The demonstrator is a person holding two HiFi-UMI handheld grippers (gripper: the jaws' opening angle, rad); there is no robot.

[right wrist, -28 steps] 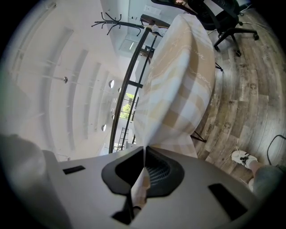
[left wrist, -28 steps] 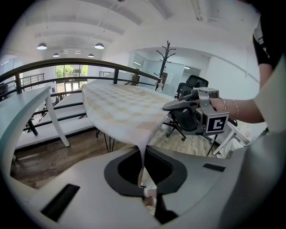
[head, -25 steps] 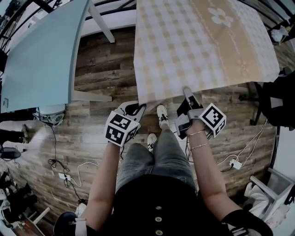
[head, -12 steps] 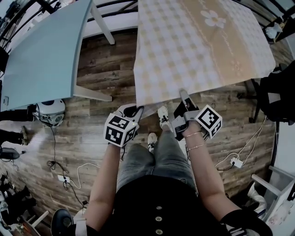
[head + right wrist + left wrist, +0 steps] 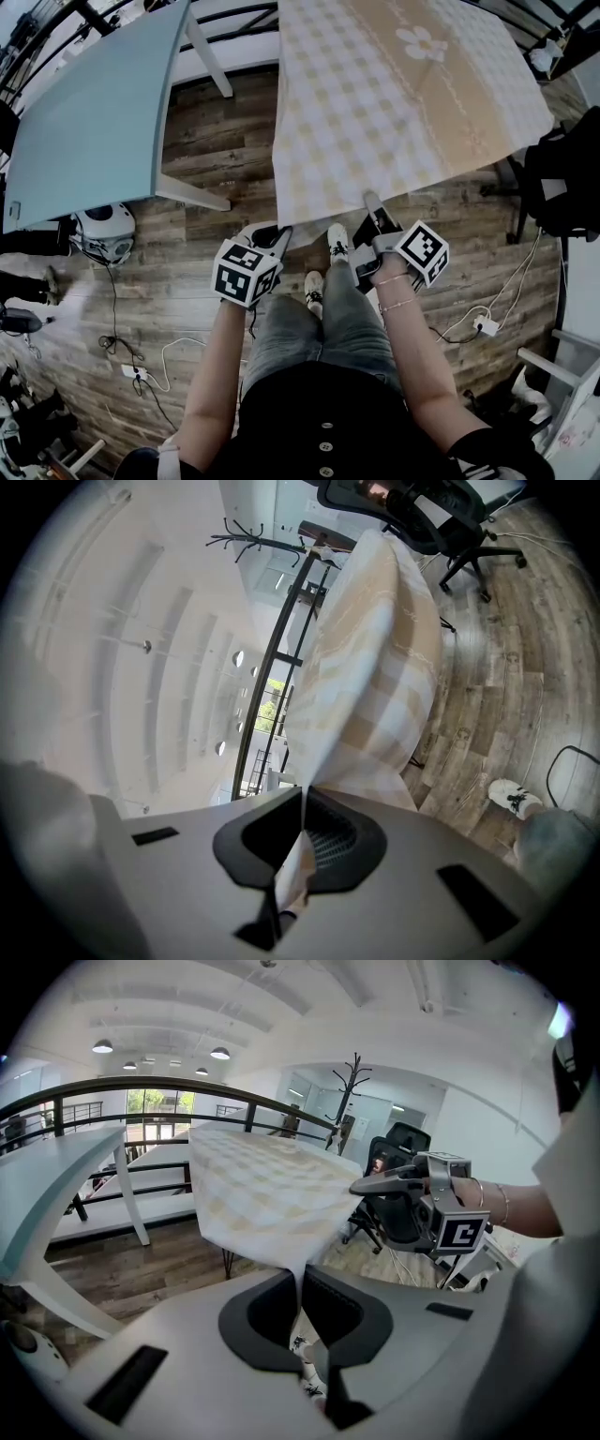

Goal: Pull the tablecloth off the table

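A pale yellow checked tablecloth with a white flower print covers the table ahead of me in the head view, its near edge hanging toward me. My left gripper is shut on the cloth's near left corner, and my right gripper is shut on the near edge further right. In the left gripper view the tablecloth runs down into the pinched left gripper, with the right gripper beside it. In the right gripper view a fold of the tablecloth passes between the closed jaws of the right gripper.
A light blue table stands to the left, one white leg near my left hand. A black office chair sits at the right. Cables and a power strip lie on the wood floor. My feet are below the cloth's edge.
Both grippers have drawn back toward my body with the cloth held. The cloth's near edge has followed them and more of it hangs off the table.
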